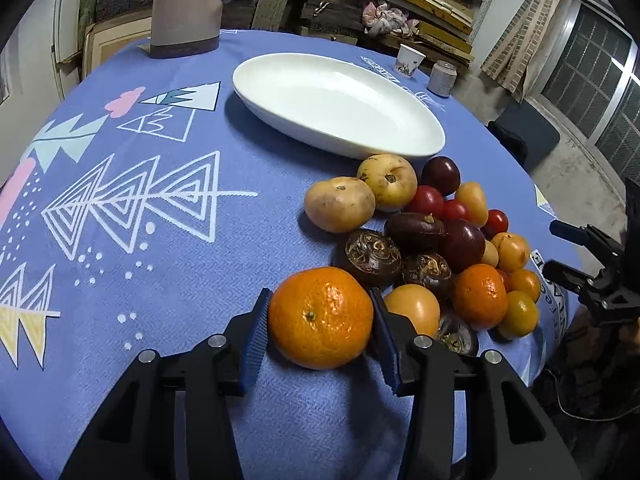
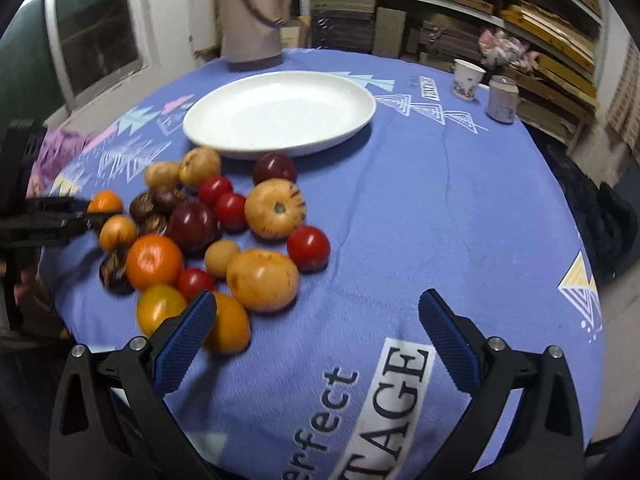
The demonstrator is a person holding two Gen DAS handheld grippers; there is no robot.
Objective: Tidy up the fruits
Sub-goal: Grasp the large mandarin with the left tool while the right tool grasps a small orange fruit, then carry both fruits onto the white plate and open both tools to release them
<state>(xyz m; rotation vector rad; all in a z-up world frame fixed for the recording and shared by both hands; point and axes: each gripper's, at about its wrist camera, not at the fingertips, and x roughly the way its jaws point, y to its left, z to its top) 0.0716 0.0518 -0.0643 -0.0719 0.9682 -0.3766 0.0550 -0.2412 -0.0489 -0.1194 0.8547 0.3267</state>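
The left tool is pinching a mandarin between its blue pads, which are pressing on the fruit's two sides at the near edge of the pile; whether the fruit is still resting on the cloth cannot be told. The right tool is standing spread wide over bare cloth, holding nothing, its left pad just beside a yellow-orange fruit.

The tabletop, under a blue patterned cloth, is carrying everything. The white oval plate is lying empty beyond the pile, with two pale yellow fruits sitting just at its near rim. The fruit pile is crowding together: dark plums, water chestnuts, a second mandarin, small red tomatoes.

Risks, as I am judging them: the mandarin is round and soft-skinned, so too firm a squeeze could be bruising it, and too light a one could let it roll out on the way to the plate. A chestnut is touching the right pad's far side, so lifting may be nudging neighbours and sending the small tomatoes rolling toward the tabletop's edge.
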